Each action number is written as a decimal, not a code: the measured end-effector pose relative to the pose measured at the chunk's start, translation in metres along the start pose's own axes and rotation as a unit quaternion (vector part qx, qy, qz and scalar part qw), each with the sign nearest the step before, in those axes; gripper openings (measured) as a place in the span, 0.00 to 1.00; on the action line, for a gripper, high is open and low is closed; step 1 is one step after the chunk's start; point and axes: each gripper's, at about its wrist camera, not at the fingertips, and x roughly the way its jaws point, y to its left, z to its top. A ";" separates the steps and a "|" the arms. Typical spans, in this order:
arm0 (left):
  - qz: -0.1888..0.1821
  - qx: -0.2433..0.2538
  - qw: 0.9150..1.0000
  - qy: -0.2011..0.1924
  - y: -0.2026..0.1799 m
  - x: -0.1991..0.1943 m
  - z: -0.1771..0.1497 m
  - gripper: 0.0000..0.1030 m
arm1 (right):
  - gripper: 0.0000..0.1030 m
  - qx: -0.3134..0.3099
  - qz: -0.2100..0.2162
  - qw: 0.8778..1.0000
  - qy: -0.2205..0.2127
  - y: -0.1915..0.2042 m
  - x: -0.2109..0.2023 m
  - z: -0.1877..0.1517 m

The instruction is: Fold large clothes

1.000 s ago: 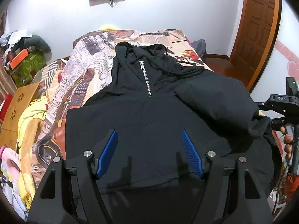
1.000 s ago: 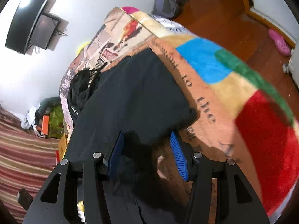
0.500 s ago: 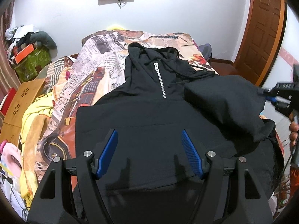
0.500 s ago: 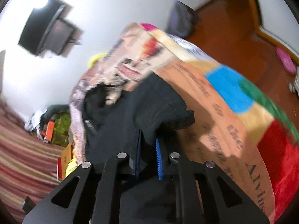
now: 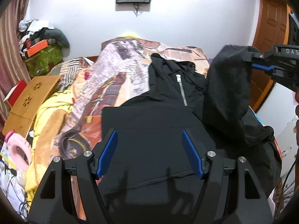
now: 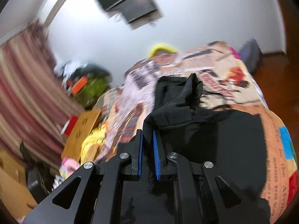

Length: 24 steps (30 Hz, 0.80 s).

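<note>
The hoodie (image 5: 149,130) lies flat on the bed (image 5: 115,78), right under and ahead of the left gripper (image 5: 149,151), w/ its long way running from that gripper up to the hood. The left gripper is spread wide, holding nothing. The right gripper (image 6: 147,149) pinches the sleeve (image 6: 172,112). The sleeve hangs up high, right of the left gripper, so the right one is nearer. A sec ago the sleeve lay lower; now it's lifted.
</note>
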 end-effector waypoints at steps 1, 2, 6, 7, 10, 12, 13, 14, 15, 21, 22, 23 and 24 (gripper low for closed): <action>0.003 -0.004 1.000 -0.001 0.005 -0.003 -0.002 0.67 | 0.09 -0.015 0.003 1.000 0.010 0.010 0.008 -0.003; 0.007 -0.008 1.000 -0.002 0.011 -0.006 -0.003 0.67 | 0.09 -0.037 0.006 0.999 0.024 0.023 0.018 -0.009; 0.014 -0.029 0.999 0.005 0.033 -0.013 -0.011 0.67 | 0.11 -0.104 0.005 0.992 0.072 0.055 0.042 -0.031; 0.015 -0.035 0.999 0.008 0.038 -0.013 -0.014 0.67 | 0.11 -0.115 0.003 0.990 0.084 0.058 0.046 -0.034; 0.016 -0.050 0.998 0.019 0.050 -0.014 -0.022 0.67 | 0.17 -0.132 0.004 0.985 0.109 0.062 0.051 -0.042; 0.012 -0.061 0.998 0.028 0.056 -0.012 -0.028 0.67 | 0.25 -0.132 -0.005 0.985 0.110 0.056 0.046 -0.042; 0.010 -0.066 0.997 0.032 0.059 -0.011 -0.030 0.67 | 0.28 -0.132 -0.009 0.986 0.106 0.056 0.043 -0.042; 0.005 -0.075 0.996 0.039 0.062 -0.009 -0.032 0.67 | 0.34 -0.132 -0.019 0.986 0.096 0.053 0.040 -0.039; 0.000 -0.082 0.996 0.044 0.064 -0.007 -0.034 0.67 | 0.40 -0.132 -0.030 0.987 0.086 0.052 0.035 -0.038; -0.050 -0.139 0.985 0.087 0.071 0.011 -0.045 0.67 | 0.46 -0.137 -0.113 0.983 0.047 0.018 0.000 -0.029; -0.061 -0.150 0.982 0.096 0.072 0.015 -0.047 0.67 | 0.46 -0.138 -0.128 0.981 0.043 0.012 -0.006 -0.028; -0.070 -0.160 0.979 0.105 0.072 0.019 -0.049 0.67 | 0.47 -0.139 -0.143 0.979 0.040 0.003 -0.012 -0.027; -0.076 -0.167 0.977 0.113 0.072 0.023 -0.052 0.67 | 0.47 -0.140 -0.159 0.977 0.037 -0.007 -0.018 -0.027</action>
